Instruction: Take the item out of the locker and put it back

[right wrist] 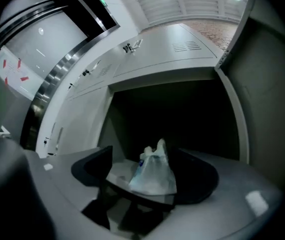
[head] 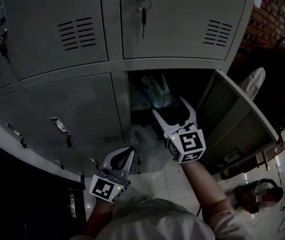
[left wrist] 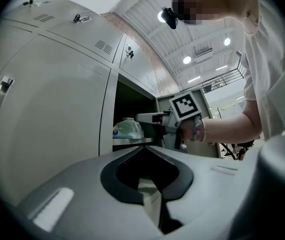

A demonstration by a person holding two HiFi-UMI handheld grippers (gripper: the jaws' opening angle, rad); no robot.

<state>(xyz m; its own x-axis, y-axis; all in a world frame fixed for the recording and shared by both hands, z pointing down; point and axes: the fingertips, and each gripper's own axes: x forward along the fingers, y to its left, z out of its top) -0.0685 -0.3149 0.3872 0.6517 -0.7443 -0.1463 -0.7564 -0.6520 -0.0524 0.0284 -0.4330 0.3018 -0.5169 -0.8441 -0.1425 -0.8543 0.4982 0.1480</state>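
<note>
A translucent plastic bag [head: 156, 90] with something pale blue inside sits on the shelf of the open locker compartment [head: 137, 115]. My right gripper [head: 173, 110] points into that compartment, open, its two fingers spread just short of the bag. In the right gripper view the bag [right wrist: 154, 172] shows between the spread jaws, apart from both pads. My left gripper [head: 127, 154] hangs lower, in front of the shut locker door to the left; its jaws meet at the tips with nothing in them. The left gripper view shows the bag [left wrist: 127, 130] and the right gripper [left wrist: 145, 118] beside it.
The compartment's grey door [head: 237, 118] stands swung open to the right. A key [head: 142, 8] hangs in the lock of the shut door above. Dark bags and cables [head: 255, 194] lie on the tiled floor at the right, by a brick wall [head: 277, 4].
</note>
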